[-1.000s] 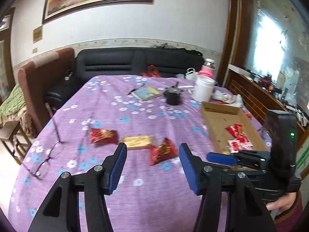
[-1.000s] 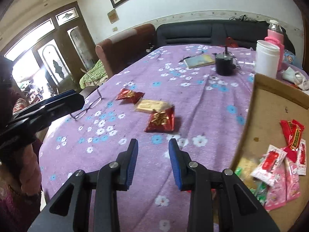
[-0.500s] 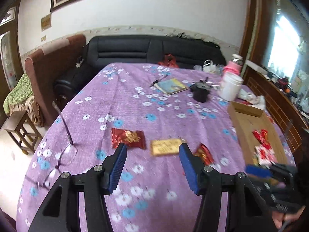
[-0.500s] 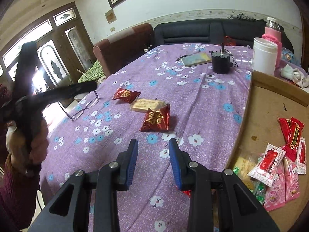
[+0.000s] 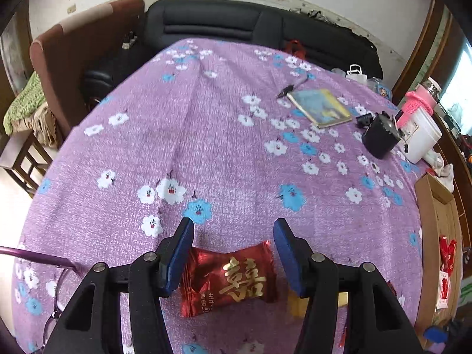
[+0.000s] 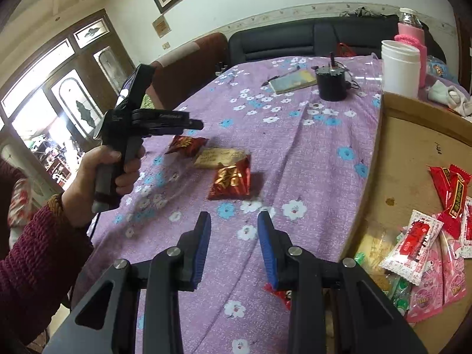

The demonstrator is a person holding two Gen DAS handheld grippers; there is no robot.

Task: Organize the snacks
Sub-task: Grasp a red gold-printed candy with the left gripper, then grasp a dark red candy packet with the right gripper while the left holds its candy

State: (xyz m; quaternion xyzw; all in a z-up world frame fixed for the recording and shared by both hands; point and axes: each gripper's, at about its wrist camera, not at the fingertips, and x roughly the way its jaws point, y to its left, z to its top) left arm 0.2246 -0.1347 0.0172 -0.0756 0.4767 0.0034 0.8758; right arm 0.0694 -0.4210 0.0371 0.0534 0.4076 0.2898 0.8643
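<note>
Three loose snacks: they lie in a short row near the left edge of the table (image 6: 309,135), on the purple flowered cloth, well apart from the cardboard tray (image 6: 413,153) at the right edge.
Left hand: my hand (image 6: 115,171) grips the handle of the left gripper (image 5: 233,250), which points steeply down over the leftmost packet.
Left gripper state: spread, its blue pads either side of the red candy packet (image 5: 230,277) and not pressing on it; the packet rests on the cloth.
Middle of the row: the gold packet (image 6: 219,157) sits just beside the red one, with the second red packet (image 6: 231,181) touching its near corner.
Right gripper: my right gripper (image 6: 234,246) hangs above bare cloth near the tray's left rim, jaws narrowly apart with nothing between them.
Tray: sorted snacks (image 6: 427,236) are heaped in its near corner, red and pink wrappers mostly.
Step in hand: as I judge it, I am lining up to pick the first loose packet.
Next move: I should lower until the pads bracket the packet's short sides, close gently so the foil does not slip or crumple, then carry it across to the tray.
</note>
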